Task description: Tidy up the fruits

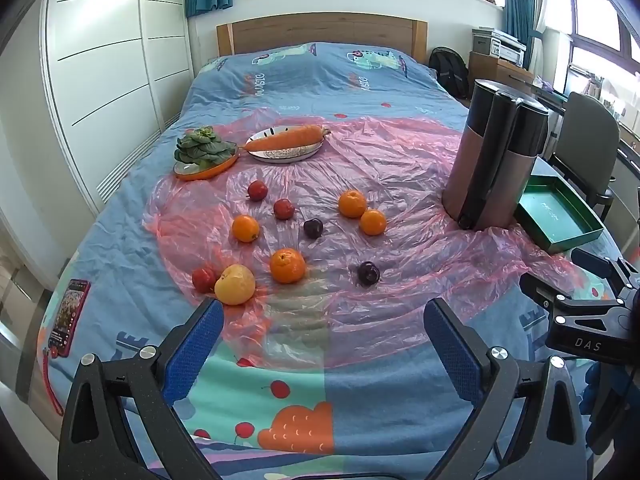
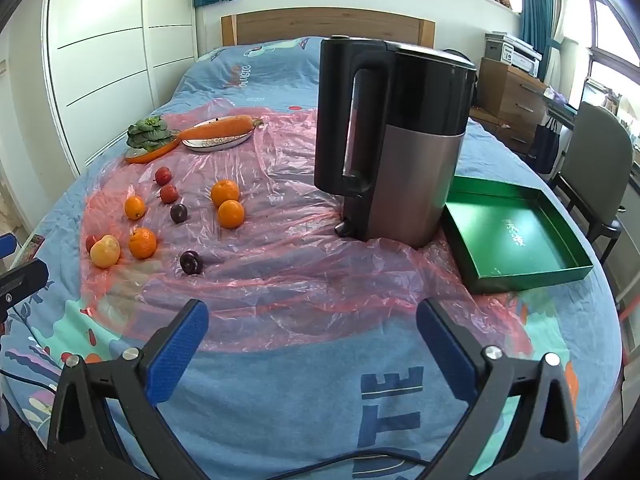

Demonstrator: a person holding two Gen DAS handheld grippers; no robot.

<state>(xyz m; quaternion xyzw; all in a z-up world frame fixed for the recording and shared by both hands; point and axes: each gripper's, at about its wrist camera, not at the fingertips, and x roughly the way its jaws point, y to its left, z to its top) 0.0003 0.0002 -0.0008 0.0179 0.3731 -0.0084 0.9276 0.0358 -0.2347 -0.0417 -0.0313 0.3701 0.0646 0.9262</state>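
Several fruits lie on a pink plastic sheet [image 1: 400, 168] on the bed: oranges [image 1: 287, 265] [image 2: 142, 243], a yellow apple [image 1: 235, 284] [image 2: 105, 251], small red fruits [image 1: 257, 190] [image 2: 163, 175] and dark plums [image 1: 368, 273] [image 2: 190, 261]. A green tray [image 1: 556, 218] [image 2: 516, 232] lies empty at the right. My left gripper [image 1: 324, 320] is open and empty, hovering near the front fruits. My right gripper [image 2: 312, 322] is open and empty, over the sheet's front edge, left of the tray.
A tall kettle [image 1: 496, 160] [image 2: 396, 140] stands next to the tray. A carrot on a plate [image 1: 286, 142] and leafy greens on an orange dish [image 1: 204, 154] sit at the back. A phone [image 1: 68, 316] lies at the bed's left edge. A chair [image 2: 596, 168] stands right.
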